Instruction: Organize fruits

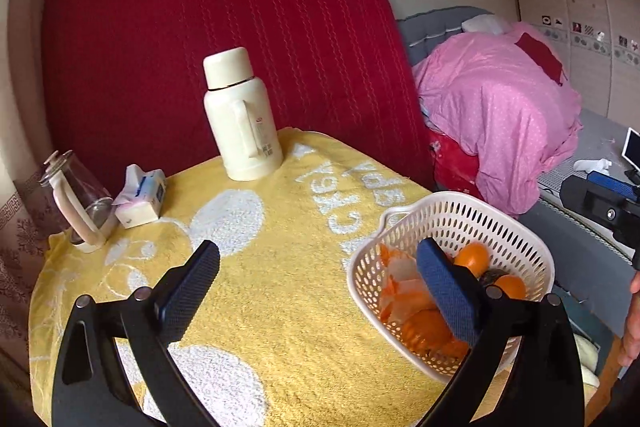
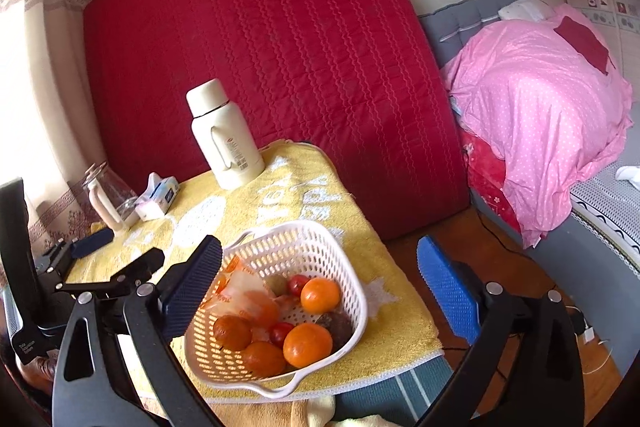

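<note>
On the far left of the bench point(image 1: 280, 307), which is draped in a yellow towel, stand a glass jug point(image 1: 76, 203), a tissue pack point(image 1: 140, 203) and, further right, a cream thermos point(image 1: 240, 119) against a red mattress point(image 1: 224, 27). Right of these, near the bench's front right edge, sits a white perforated basket point(image 2: 320, 239) holding oranges point(image 2: 320, 294), small red fruits point(image 2: 298, 283), a dark round fruit and a crinkled plastic wrapper point(image 2: 250, 291). The fruit looks light, firm and smooth, apt to roll, so each is best taken across its widest part; the basket seems light and slightly flexible, best held by its rim handles. The left gripper point(image 1: 320, 295) hovers over the towel just left of the basket, angled downward, jaws spread wide and holding nothing. The right gripper point(image 2: 320, 295) hangs over the basket, angled downward, jaws equally spread and empty, straddling it. Farthest right lies a bed under a pink quilt point(image 2: 540, 115).
</note>
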`<state>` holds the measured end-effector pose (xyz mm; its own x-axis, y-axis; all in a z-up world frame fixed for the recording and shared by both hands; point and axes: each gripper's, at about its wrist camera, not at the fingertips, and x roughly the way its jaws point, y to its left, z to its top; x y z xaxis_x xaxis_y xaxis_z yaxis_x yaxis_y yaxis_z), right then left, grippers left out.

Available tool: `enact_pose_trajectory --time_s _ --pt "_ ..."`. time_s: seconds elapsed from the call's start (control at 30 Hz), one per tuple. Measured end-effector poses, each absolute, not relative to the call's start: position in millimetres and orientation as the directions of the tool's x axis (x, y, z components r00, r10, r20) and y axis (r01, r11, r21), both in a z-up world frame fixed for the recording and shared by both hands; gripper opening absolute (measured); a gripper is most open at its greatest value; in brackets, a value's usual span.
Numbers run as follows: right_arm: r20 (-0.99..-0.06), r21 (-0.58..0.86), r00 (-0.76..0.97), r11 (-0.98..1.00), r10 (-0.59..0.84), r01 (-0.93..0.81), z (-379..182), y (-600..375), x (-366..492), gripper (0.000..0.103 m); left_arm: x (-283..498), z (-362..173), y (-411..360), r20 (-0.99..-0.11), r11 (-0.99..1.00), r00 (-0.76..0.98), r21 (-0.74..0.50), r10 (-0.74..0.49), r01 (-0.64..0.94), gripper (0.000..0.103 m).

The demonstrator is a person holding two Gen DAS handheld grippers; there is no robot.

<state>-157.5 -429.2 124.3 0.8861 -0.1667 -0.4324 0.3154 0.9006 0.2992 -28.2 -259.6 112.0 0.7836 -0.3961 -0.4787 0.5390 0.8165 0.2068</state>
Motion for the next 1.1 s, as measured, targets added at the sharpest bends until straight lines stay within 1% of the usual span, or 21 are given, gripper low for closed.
enact_pose_trajectory --time_s 0.1,0.37,0.6,0.87,1.1 --pt "-0.445 0.255 0.880 0.918 -0.167 0.304 120 -415 -157 0.100 -32 110 -251 -0.476 0.821 0.791 0.216 -0.384 0.528 0.098" --pt "-0.482 0.180 0.861 0.944 -0.160 0.276 106 -383 -155 0.100 -37 105 -229 -0.487 0.850 0.790 0.161 -0.374 0.502 0.098" --pt "-0.494 0.105 0.857 0.969 -0.146 0.225 96 -353 -156 0.100 -46 97 -216 -0.473 0.880 0.833 0.212 -0.287 0.424 0.098" --pt "-0.520 0.046 0.844 0.982 -0.132 0.181 82 -326 -149 0.100 -51 83 -203 -0.511 0.881 0.807 0.180 -0.296 0.437 0.098" --pt "-0.535 0.037 0.830 0.977 -0.157 0.209 72 -324 -147 0.100 -47 72 -200 -0.536 0.884 0.787 0.150 -0.304 0.444 0.098"
